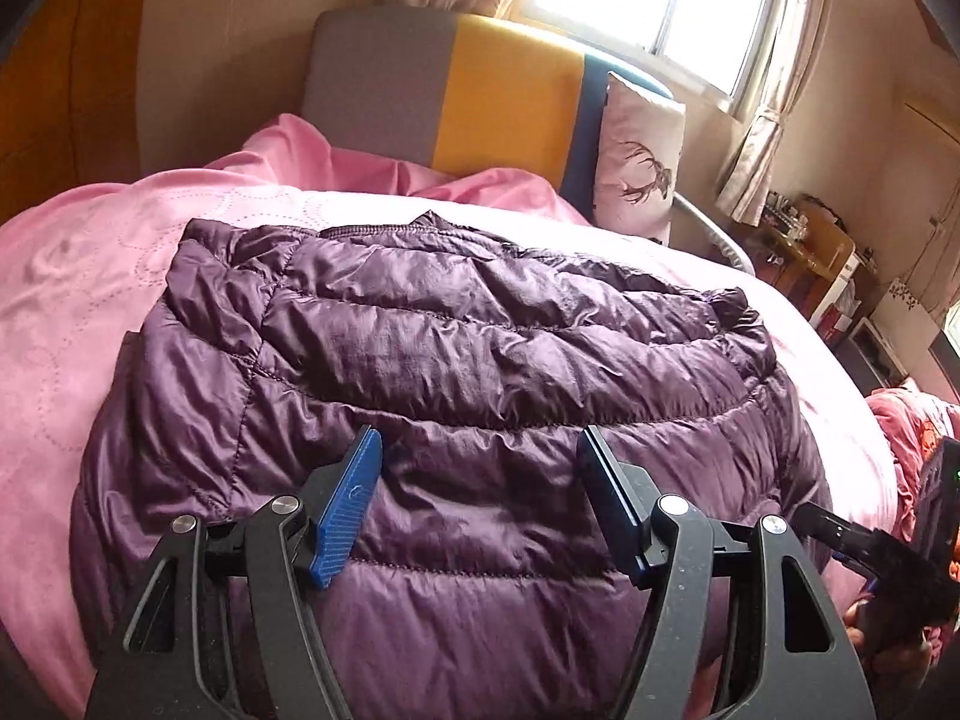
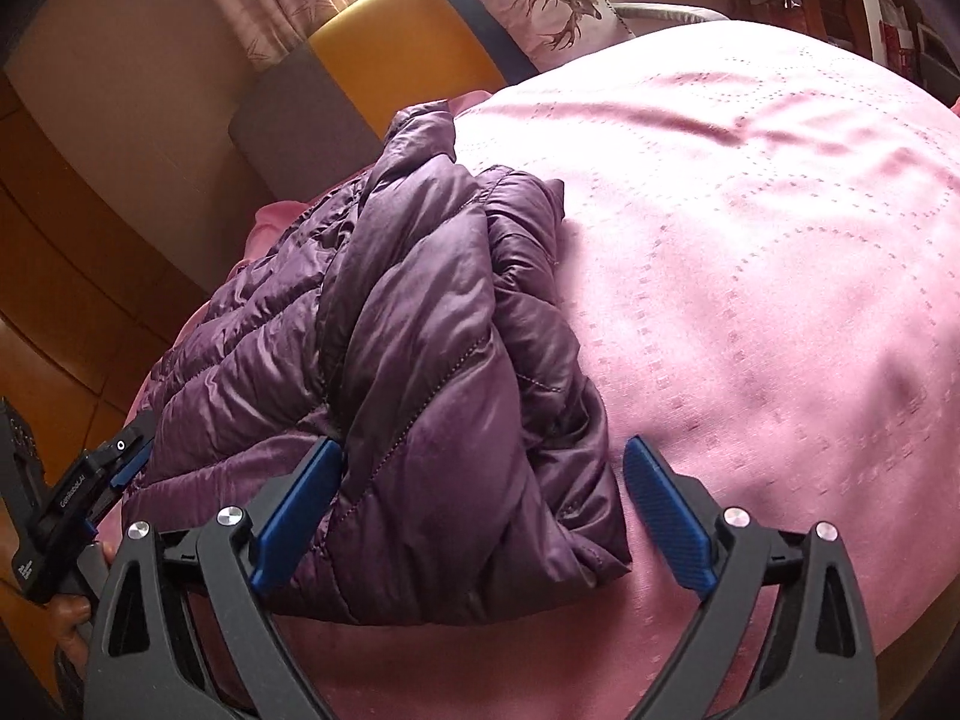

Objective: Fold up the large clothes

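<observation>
A purple quilted down jacket [image 1: 468, 372] lies on the pink bedspread [image 1: 78, 276], with its sides folded in over the body. My left gripper [image 1: 480, 450] is open just above the jacket's near end, holding nothing. In the right wrist view the jacket [image 2: 384, 324] shows as a thick folded bundle. My right gripper [image 2: 483, 462] is open with its fingers on either side of the bundle's near right corner, the left finger [image 2: 300, 504] against the fabric. The left gripper [image 2: 78, 498] shows at that view's left edge, and the right gripper's body [image 1: 888, 564] at the left view's right edge.
A grey, yellow and blue headboard [image 1: 456, 102] and a deer-print pillow [image 1: 639, 156] stand at the far end of the bed. A window with curtains [image 1: 654, 0] is behind. Cluttered shelves [image 1: 822, 264] stand to the right. Bare bedspread [image 2: 750, 240] lies right of the jacket.
</observation>
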Available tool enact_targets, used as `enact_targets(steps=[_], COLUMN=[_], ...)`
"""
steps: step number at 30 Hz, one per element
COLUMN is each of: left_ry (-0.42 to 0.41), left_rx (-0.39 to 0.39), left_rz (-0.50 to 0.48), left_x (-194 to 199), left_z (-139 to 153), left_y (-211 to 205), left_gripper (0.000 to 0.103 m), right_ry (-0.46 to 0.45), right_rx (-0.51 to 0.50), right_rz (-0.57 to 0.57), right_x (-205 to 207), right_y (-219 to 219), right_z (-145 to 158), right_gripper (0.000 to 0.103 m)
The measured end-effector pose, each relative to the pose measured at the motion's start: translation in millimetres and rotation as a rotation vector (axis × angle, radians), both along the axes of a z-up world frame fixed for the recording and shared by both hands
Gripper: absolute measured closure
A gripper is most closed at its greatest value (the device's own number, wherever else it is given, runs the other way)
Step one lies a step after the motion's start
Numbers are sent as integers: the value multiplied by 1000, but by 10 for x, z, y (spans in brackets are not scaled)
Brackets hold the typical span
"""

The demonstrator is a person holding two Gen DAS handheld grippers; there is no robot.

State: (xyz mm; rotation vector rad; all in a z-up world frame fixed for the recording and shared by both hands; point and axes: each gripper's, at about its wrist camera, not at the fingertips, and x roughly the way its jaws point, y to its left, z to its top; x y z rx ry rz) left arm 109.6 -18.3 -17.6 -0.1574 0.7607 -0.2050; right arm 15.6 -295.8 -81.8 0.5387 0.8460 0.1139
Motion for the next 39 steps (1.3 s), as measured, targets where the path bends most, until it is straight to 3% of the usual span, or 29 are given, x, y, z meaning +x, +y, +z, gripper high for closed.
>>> enact_targets(steps=[6,9,14,18,20,21,25,28,29,34,39], left_ry=[1,61,68,92,94,92,63,61,59,51,42], left_rx=[74,38,23,-81,-58,-8,77,57,54,55,52], left_rz=[-29,-22,-25,17,20,3,-11,-6,-6,-7,-9], left_x=[184,292,290,264,277,286,260,268,264,244,230], left_z=[-37,-232,-358,-255,-247,-278,-366,-419,-432,-451,-468], left_y=[-184,-174,-155,48,60,1,-166,-137,-133,-140,-114], left_gripper=[37,37,37,48,50,50,50,50,50,50,50], right_ry=[-8,-19,-25,-20,-17,-14,-10,-8,-1,15,13], right_rx=[-5,1,-3,-29,-29,-22,13,4,13,74,44], right_rz=[16,25,66,95,102,107,126,133,128,107,110], right_x=[36,67,80,75,99,105,100,93,98,154,157], right_y=[91,103,194,270,294,313,369,413,406,408,456], right_z=[-49,-86,-105,-116,-118,-107,-53,-27,-45,-90,26], right_gripper=[3,3,5,8,17,21,49,49,42,34,55])
